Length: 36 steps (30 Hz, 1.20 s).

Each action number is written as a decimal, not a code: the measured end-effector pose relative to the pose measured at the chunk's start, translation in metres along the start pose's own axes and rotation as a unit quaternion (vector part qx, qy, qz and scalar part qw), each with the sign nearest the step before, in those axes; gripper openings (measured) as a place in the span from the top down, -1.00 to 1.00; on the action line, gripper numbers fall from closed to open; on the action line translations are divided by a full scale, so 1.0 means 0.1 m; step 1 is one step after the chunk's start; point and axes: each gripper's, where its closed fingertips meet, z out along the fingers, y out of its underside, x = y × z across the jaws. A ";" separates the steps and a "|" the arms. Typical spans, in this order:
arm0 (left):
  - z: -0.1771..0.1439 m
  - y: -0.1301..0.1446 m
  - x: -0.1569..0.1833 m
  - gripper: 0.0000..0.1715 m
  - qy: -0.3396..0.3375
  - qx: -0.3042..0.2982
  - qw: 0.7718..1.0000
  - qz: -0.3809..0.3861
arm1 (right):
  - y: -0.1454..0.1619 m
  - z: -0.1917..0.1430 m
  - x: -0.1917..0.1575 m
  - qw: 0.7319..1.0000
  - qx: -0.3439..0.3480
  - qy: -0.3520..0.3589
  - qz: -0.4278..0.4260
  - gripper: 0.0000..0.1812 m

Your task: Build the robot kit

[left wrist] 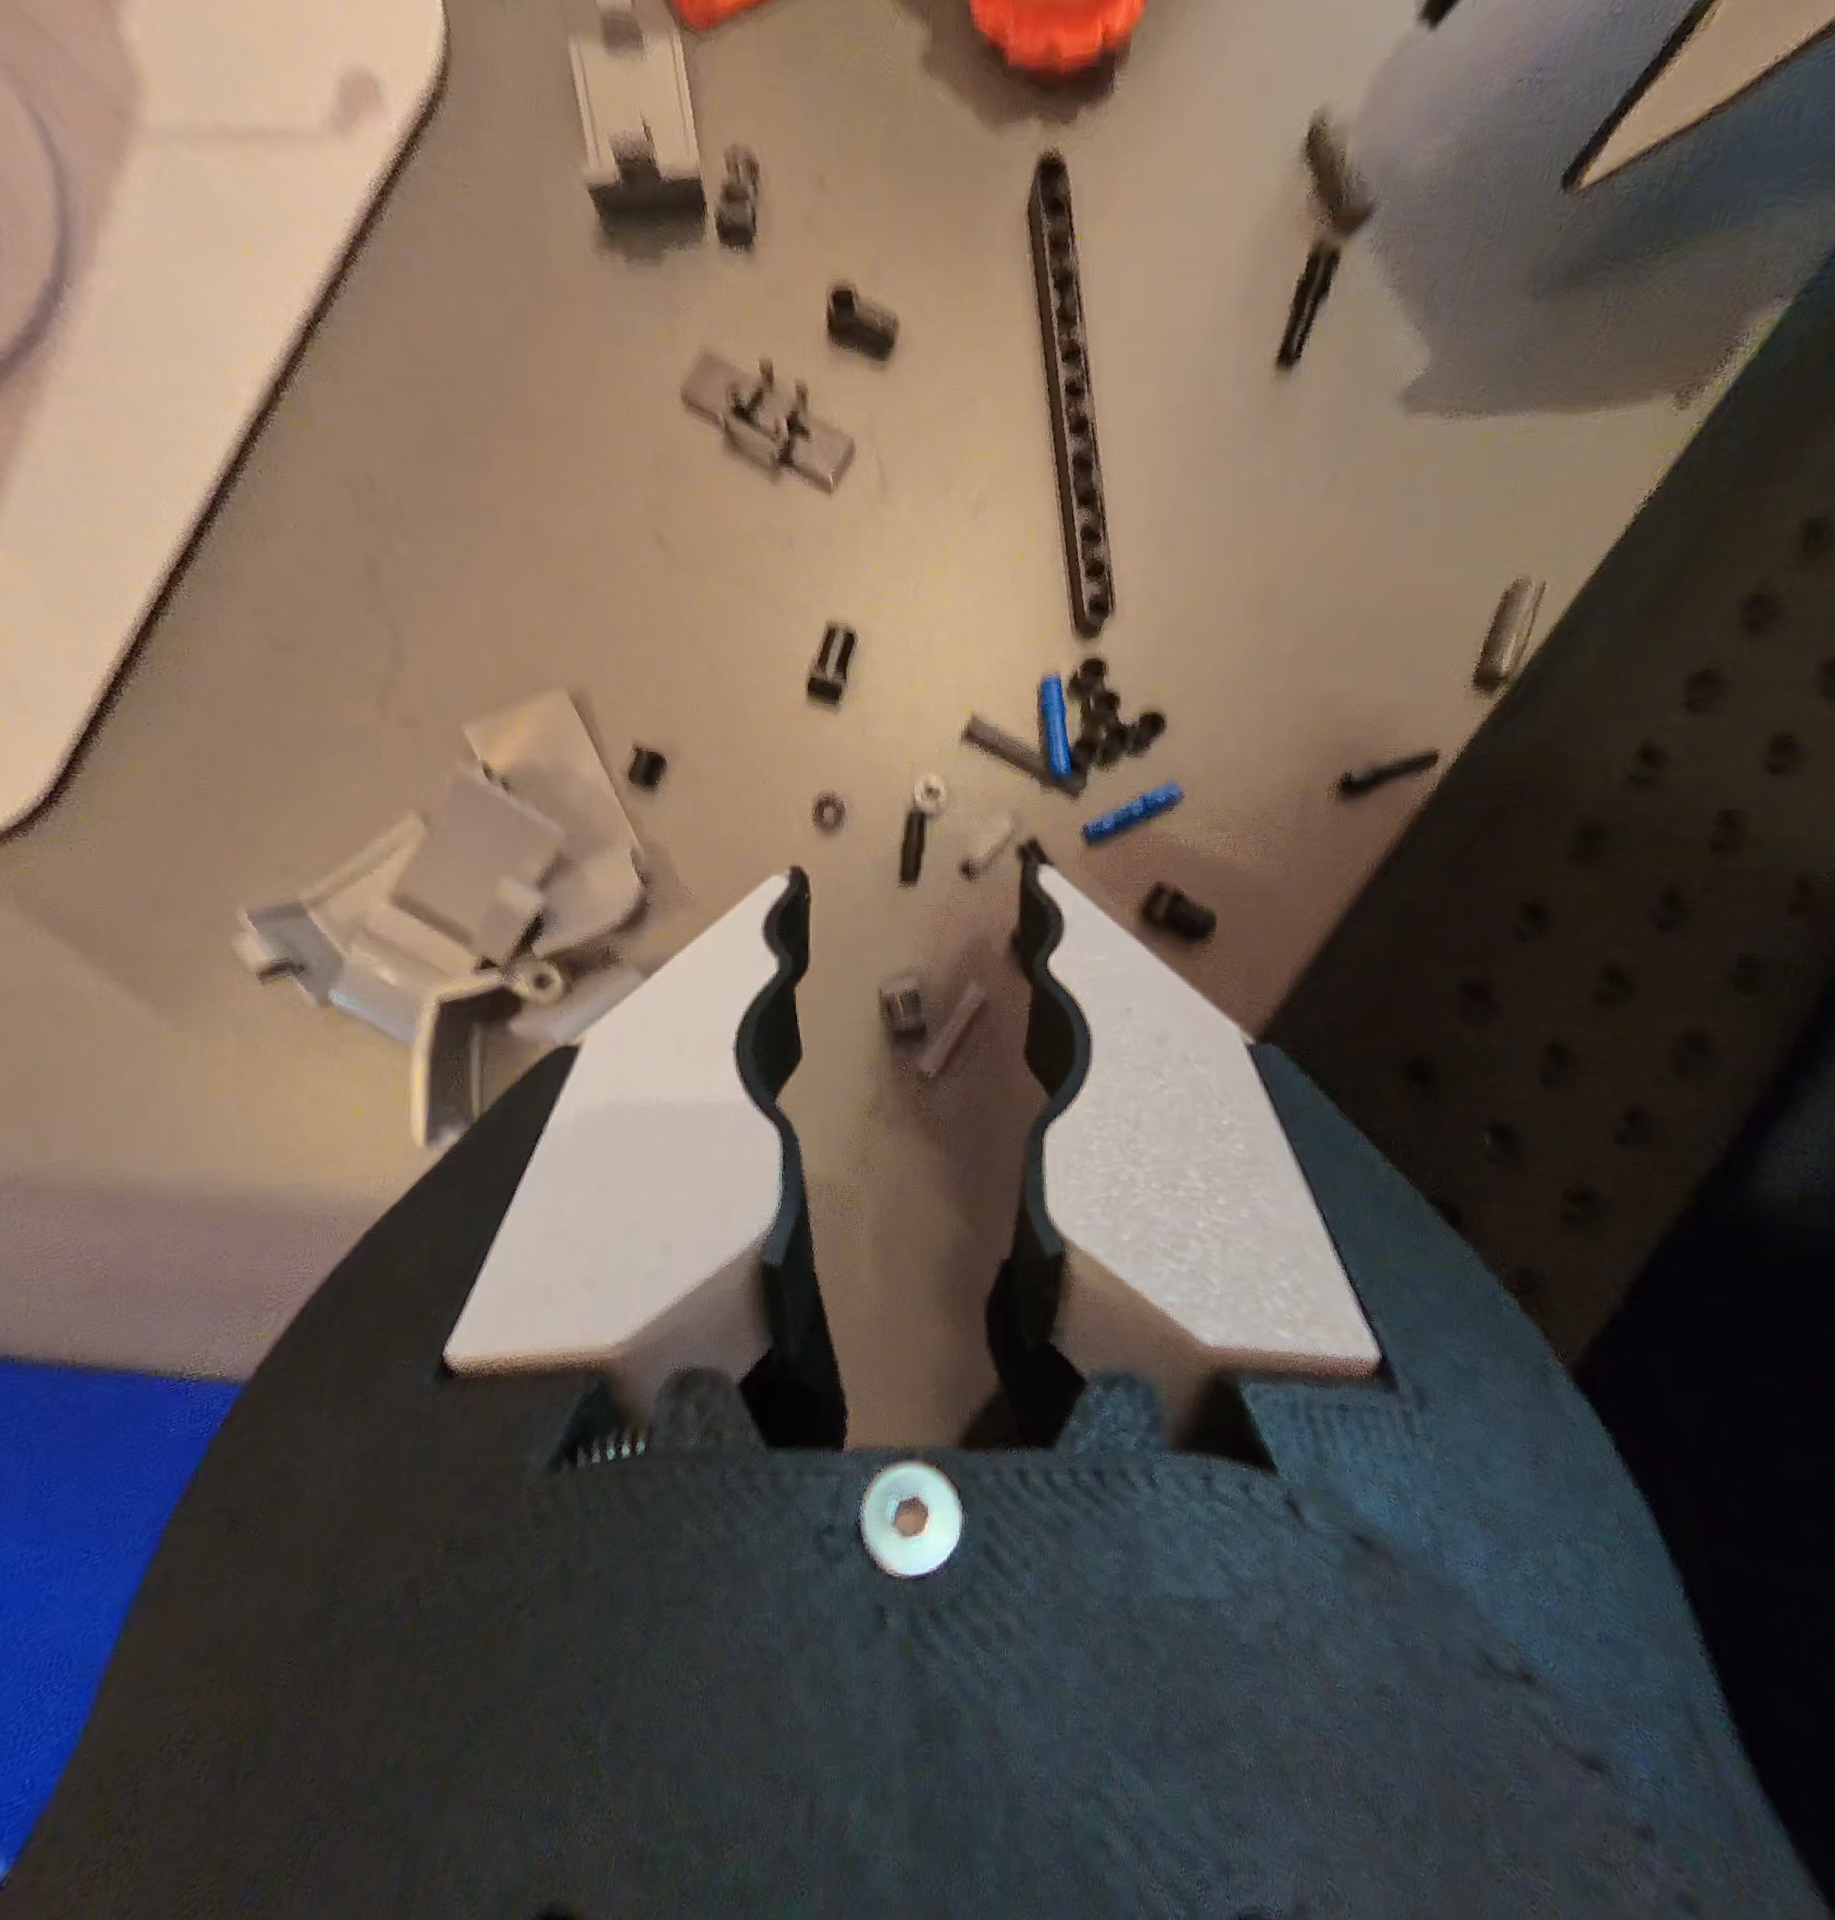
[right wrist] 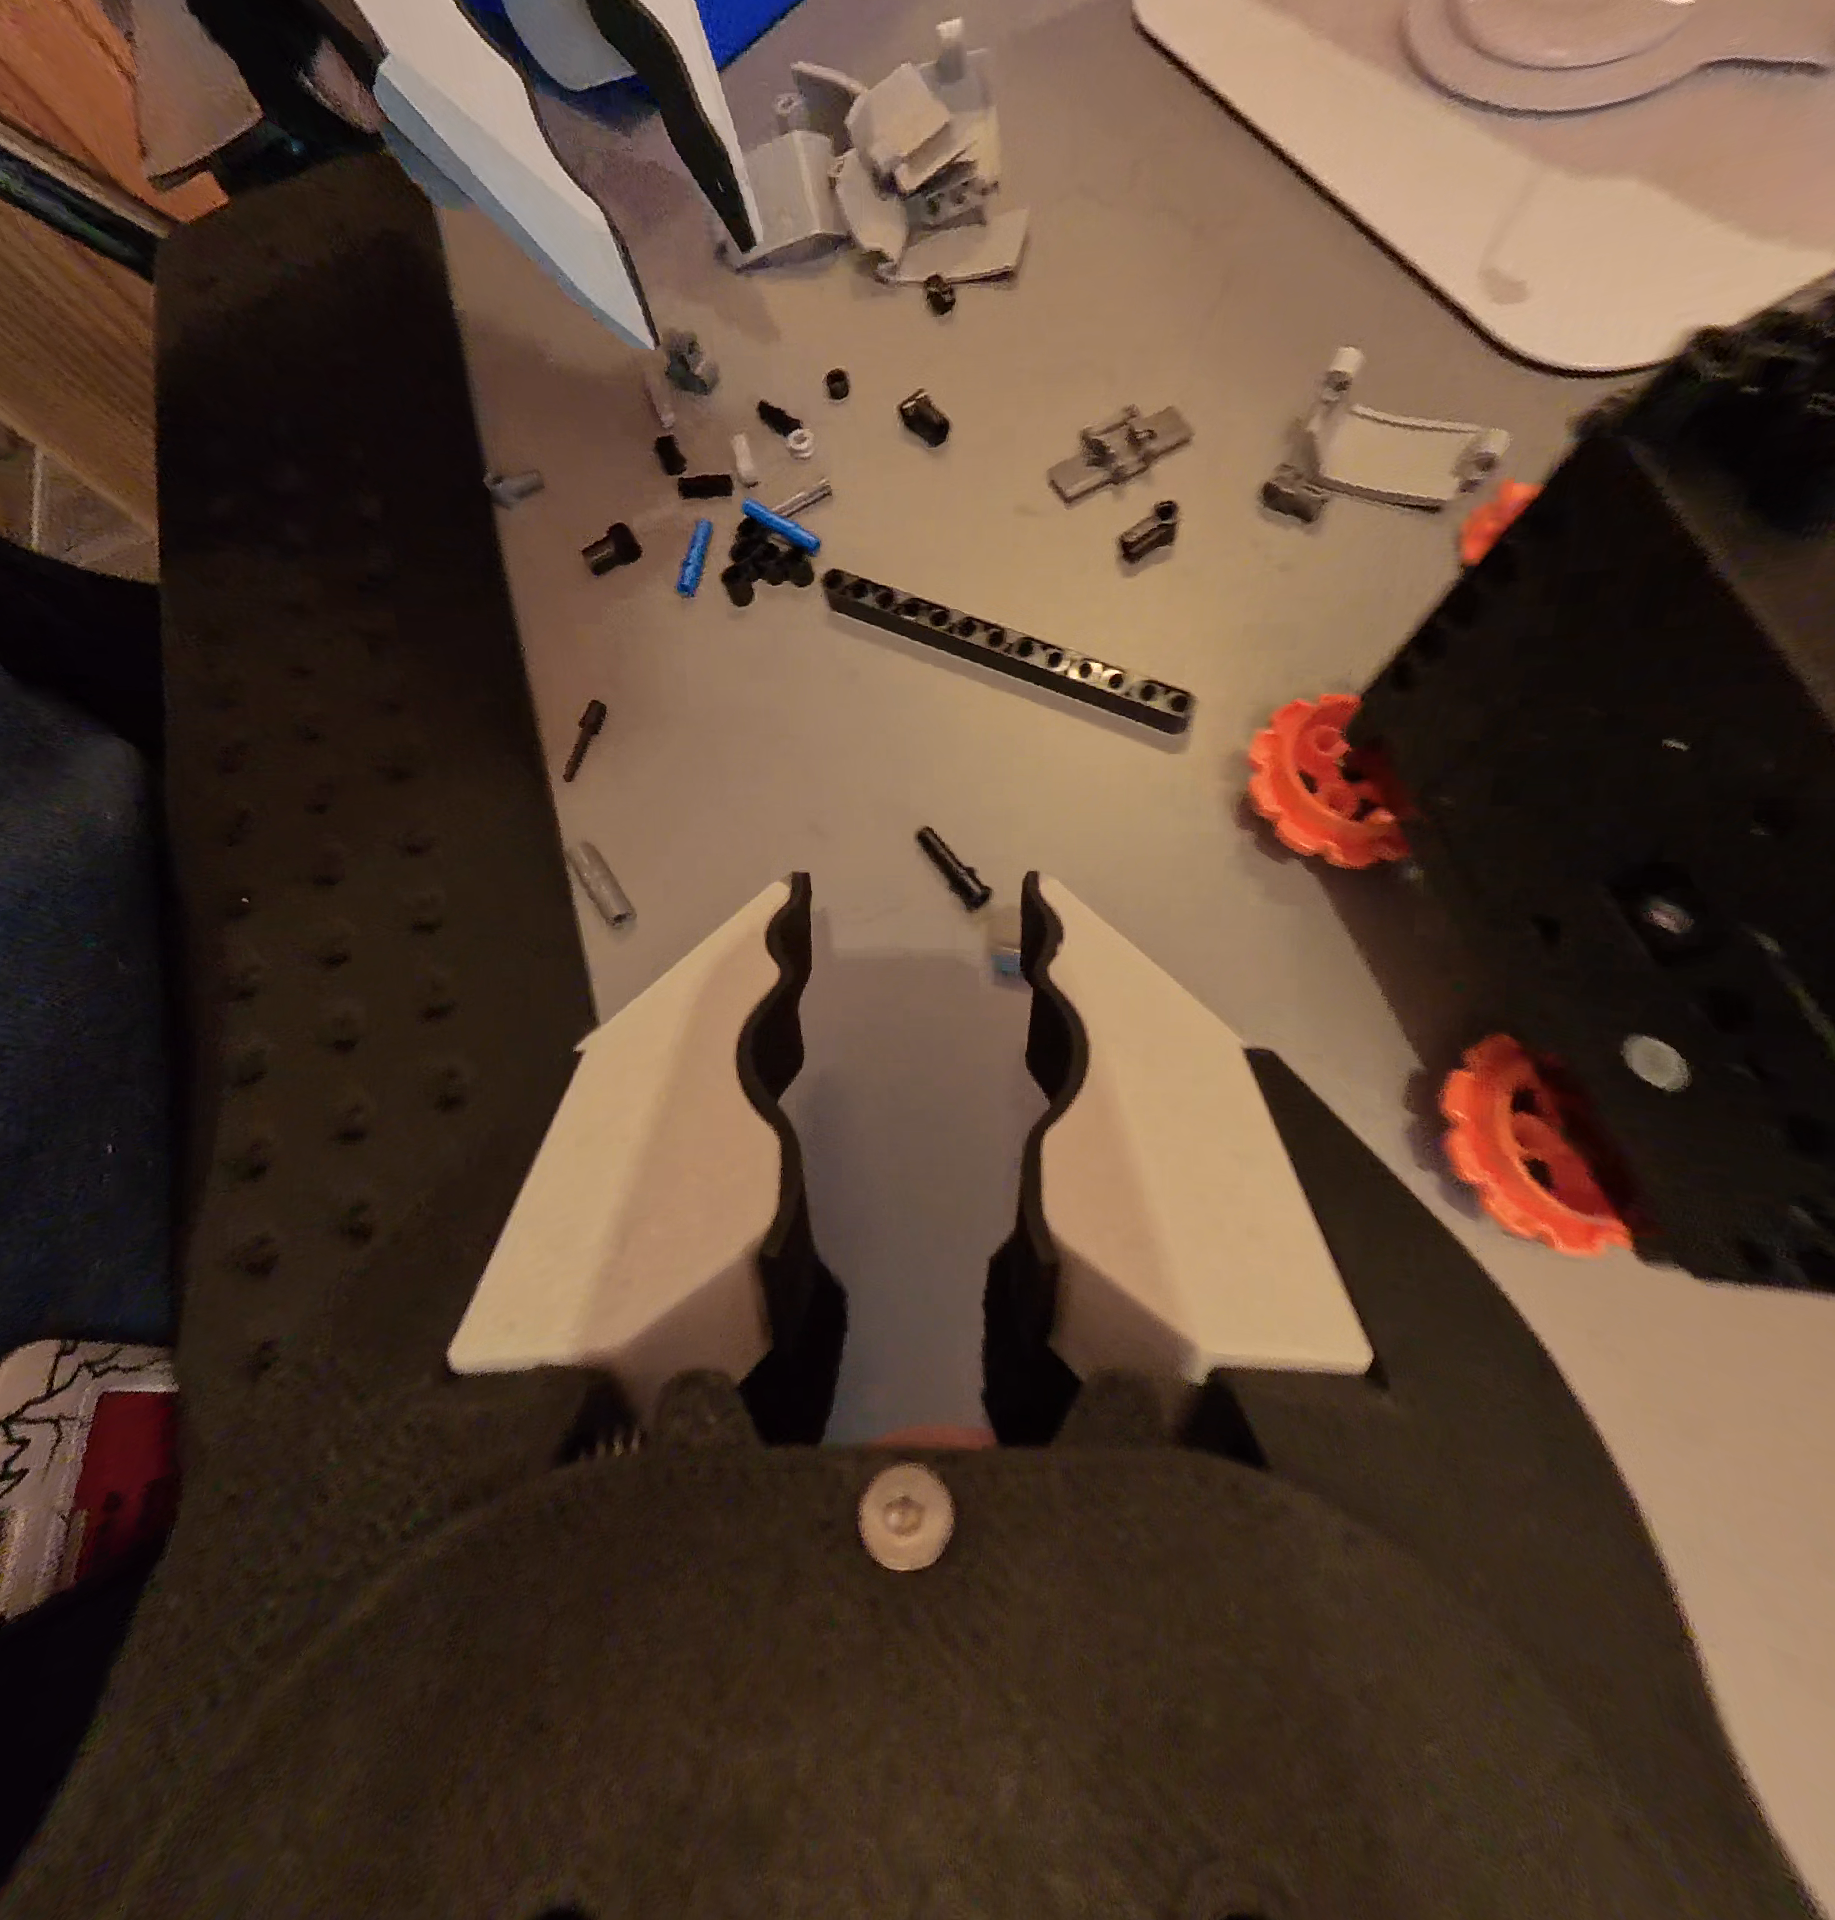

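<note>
My left gripper [left wrist: 913, 878] is open and empty, low over a grey tabletop [left wrist: 477, 582] strewn with small building-toy parts. Two small grey pieces [left wrist: 905, 1003] lie between its fingers. Blue pins [left wrist: 1053, 727] and black connectors [left wrist: 1105, 717] lie just ahead. It also shows in the right wrist view [right wrist: 689, 286], at the top left. My right gripper [right wrist: 915, 883] is open and empty. A small grey-blue piece [right wrist: 1006, 945] sits against its right finger's inner side, and a black pin [right wrist: 949, 868] lies just ahead. A long black holed beam [right wrist: 1006, 649] lies farther on.
A black toy vehicle [right wrist: 1619, 883] with orange wheels [right wrist: 1318, 779] stands at the right. A pile of grey panels [right wrist: 892, 177] lies far off, near the left gripper. A black studded board [right wrist: 321, 727] lies along the left and a white board [right wrist: 1515, 208] at the far right. The left gripper's tips are roughly 20 cm from the right gripper's.
</note>
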 end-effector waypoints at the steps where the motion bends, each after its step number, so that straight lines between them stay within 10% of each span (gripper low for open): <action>1: -0.01 0.08 0.03 0.55 0.001 -0.011 1.000 0.000 | 0.00 0.04 -0.05 1.000 -0.003 -0.008 -0.003 0.58; 21: 0.14 0.04 0.31 0.61 0.018 0.038 0.999 0.021 | -0.43 1.17 -0.57 0.990 -0.046 -0.040 -0.125 0.68; 36: 0.12 0.11 0.26 0.61 0.021 0.047 0.998 0.021 | -0.30 1.02 -0.52 0.991 -0.053 -0.034 -0.120 0.91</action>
